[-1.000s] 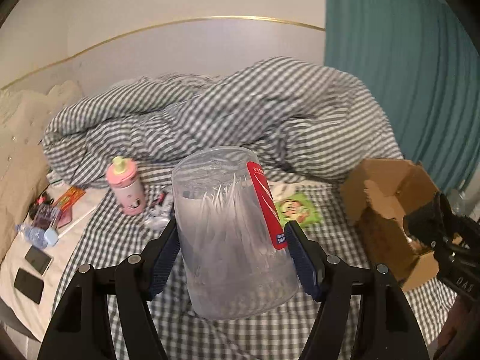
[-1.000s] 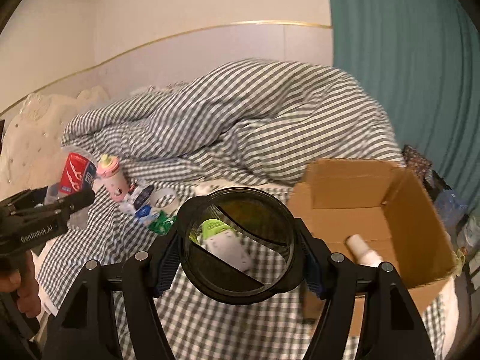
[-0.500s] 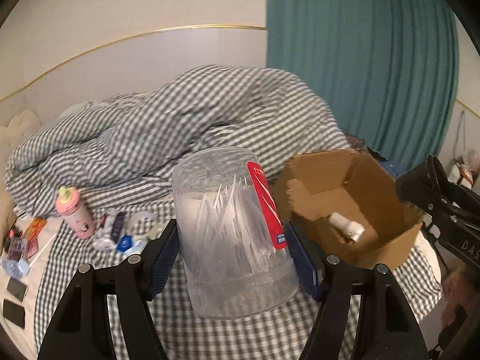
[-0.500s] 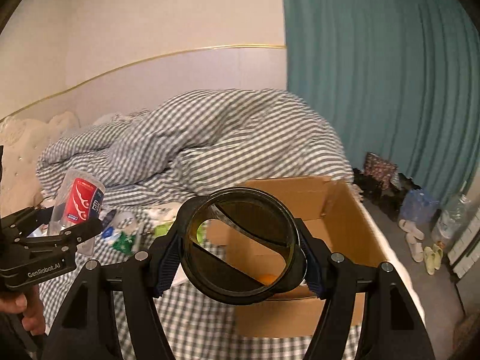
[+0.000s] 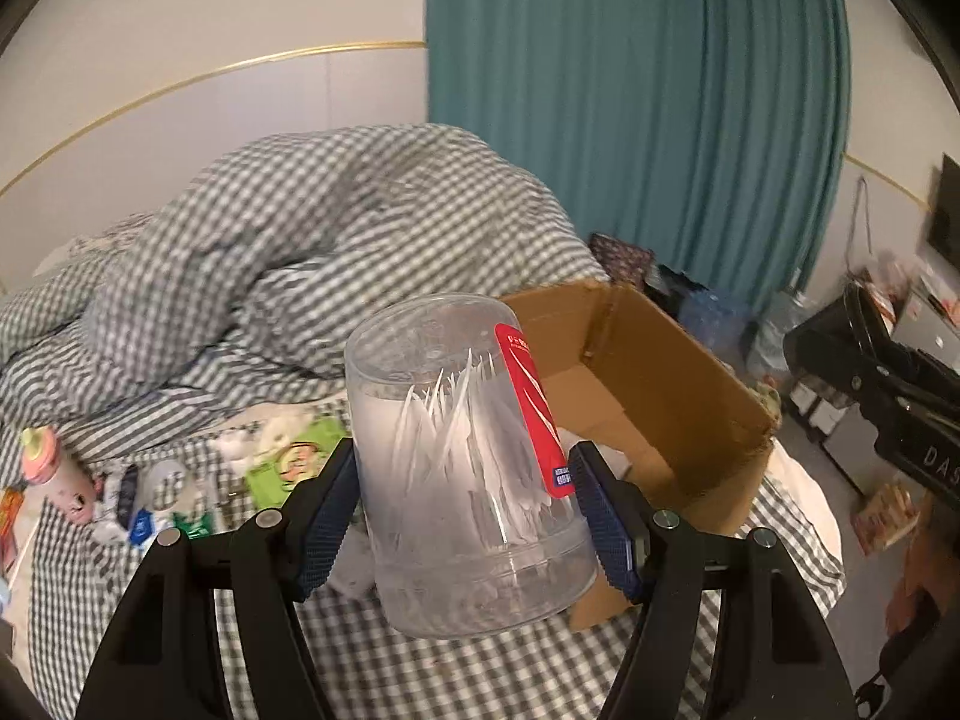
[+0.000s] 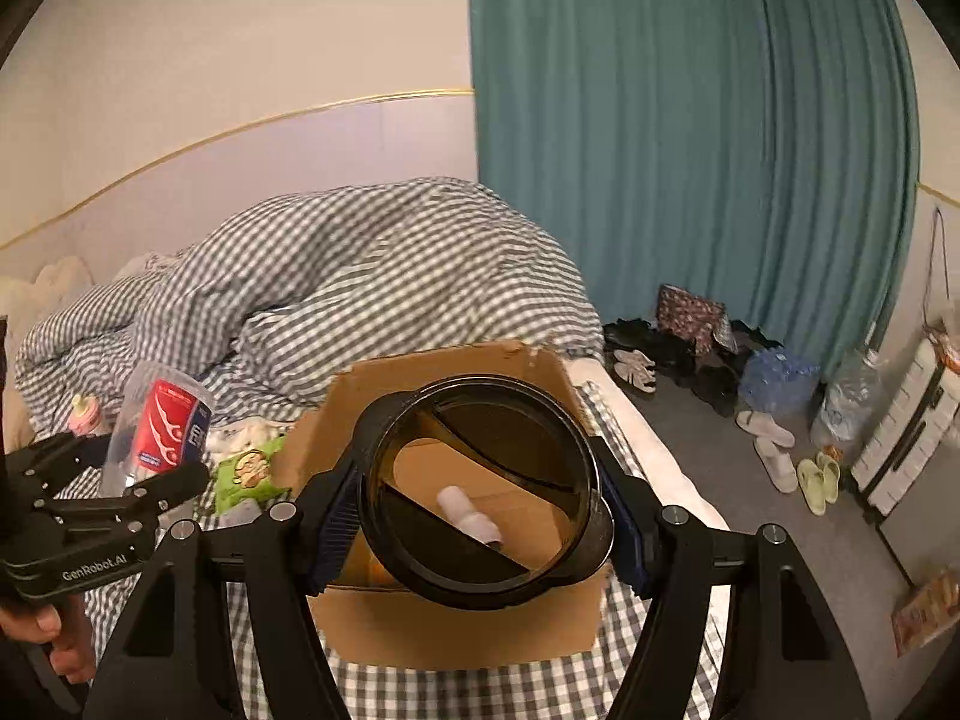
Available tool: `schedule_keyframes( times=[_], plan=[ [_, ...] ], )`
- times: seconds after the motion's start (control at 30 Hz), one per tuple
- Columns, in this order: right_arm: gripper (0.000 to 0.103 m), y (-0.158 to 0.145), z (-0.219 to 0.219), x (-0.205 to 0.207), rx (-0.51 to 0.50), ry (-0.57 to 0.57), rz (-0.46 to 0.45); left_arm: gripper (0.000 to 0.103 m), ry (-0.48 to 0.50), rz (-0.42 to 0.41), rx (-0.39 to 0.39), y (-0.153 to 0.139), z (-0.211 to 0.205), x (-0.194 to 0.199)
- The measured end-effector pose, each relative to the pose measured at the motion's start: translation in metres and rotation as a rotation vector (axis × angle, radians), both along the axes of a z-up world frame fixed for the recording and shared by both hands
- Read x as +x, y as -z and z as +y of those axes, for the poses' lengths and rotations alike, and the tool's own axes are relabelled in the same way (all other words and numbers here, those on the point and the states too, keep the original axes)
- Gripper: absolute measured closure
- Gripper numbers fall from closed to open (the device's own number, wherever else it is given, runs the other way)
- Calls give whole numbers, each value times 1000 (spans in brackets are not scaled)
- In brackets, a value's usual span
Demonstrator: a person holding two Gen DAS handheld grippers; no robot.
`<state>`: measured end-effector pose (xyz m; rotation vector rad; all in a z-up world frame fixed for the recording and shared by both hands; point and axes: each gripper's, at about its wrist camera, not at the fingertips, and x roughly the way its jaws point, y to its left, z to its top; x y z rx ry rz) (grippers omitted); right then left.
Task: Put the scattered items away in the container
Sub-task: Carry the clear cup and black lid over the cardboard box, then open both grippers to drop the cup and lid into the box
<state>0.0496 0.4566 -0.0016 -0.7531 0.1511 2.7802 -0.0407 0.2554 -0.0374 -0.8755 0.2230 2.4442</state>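
In the last second you've swung both tongs toward the cardboard box (image 6: 456, 630) on the bed, your left tongs (image 5: 462, 504) clamping the clear jar (image 5: 468, 468) with the box at two o'clock, your right tongs (image 6: 480, 510) gripping the dark round lid (image 6: 480, 492) just over its opening, so both drops look near.

Both held jars (image 5: 468, 468) now nearer the cardboard box (image 6: 456, 630), views swung rightward
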Motion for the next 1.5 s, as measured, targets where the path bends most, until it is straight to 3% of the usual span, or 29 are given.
schedule_keyframes(
  times=[0.4, 0.73, 0.9, 1.27, 1.5],
  plan=[
    [35, 34, 40, -30, -28, 4, -78, 31, 105, -139, -56, 39, 80, -31],
    [35, 58, 59, -53, -47, 4, -118, 29, 137, -258, -131, 81, 110, -58],
    [35, 68, 60, -65, -54, -2, -140, 11, 117, -196, -93, 75, 102, -60],
    [35, 97, 40, -102, -54, -61, -234, 1, 15, 57, 29, 35, 49, -49],
    [35, 119, 23, -124, -25, -61, -367, 1, -16, 87, 25, 25, 26, -52]
  ],
)
